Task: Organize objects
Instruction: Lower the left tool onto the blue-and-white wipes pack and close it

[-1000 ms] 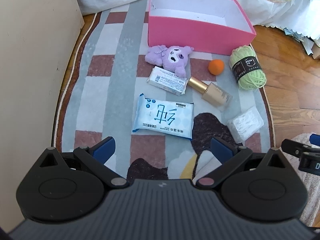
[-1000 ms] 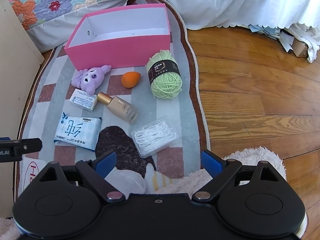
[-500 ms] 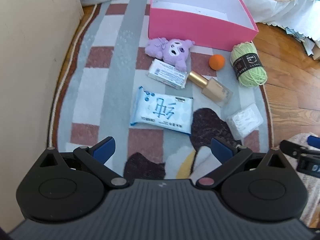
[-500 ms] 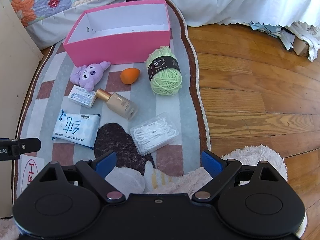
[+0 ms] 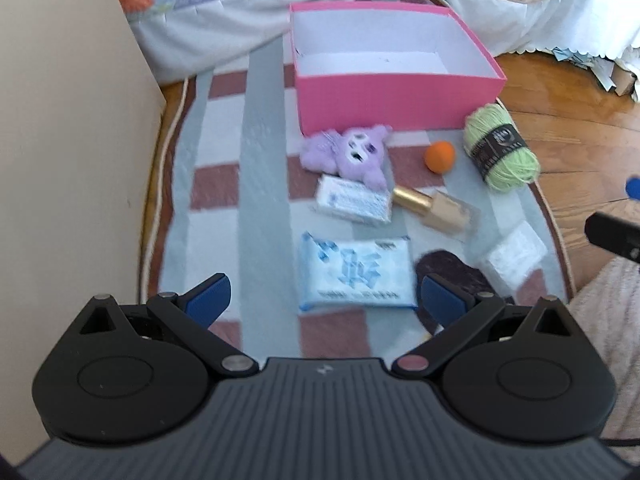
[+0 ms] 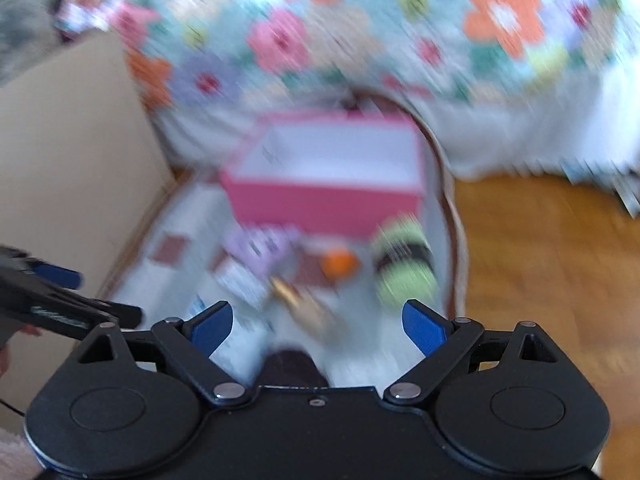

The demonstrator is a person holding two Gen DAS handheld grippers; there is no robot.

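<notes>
Both grippers stand with jaws spread wide and nothing between them. The left gripper (image 5: 322, 300) hangs over the near end of the rug (image 5: 224, 216), just above the blue wet-wipes pack (image 5: 356, 270). The right gripper (image 6: 318, 320) looks through heavy blur. The pink box (image 5: 396, 100) sits open at the rug's far end. Close before the pink box lie the purple plush (image 5: 352, 154), the orange sponge (image 5: 439, 156) and the green yarn (image 5: 500, 148). Nearer than these lie the white packet (image 5: 352, 200), the foundation bottle (image 5: 436, 210) and the clear case (image 5: 514, 254), all apart from the pink box.
</notes>
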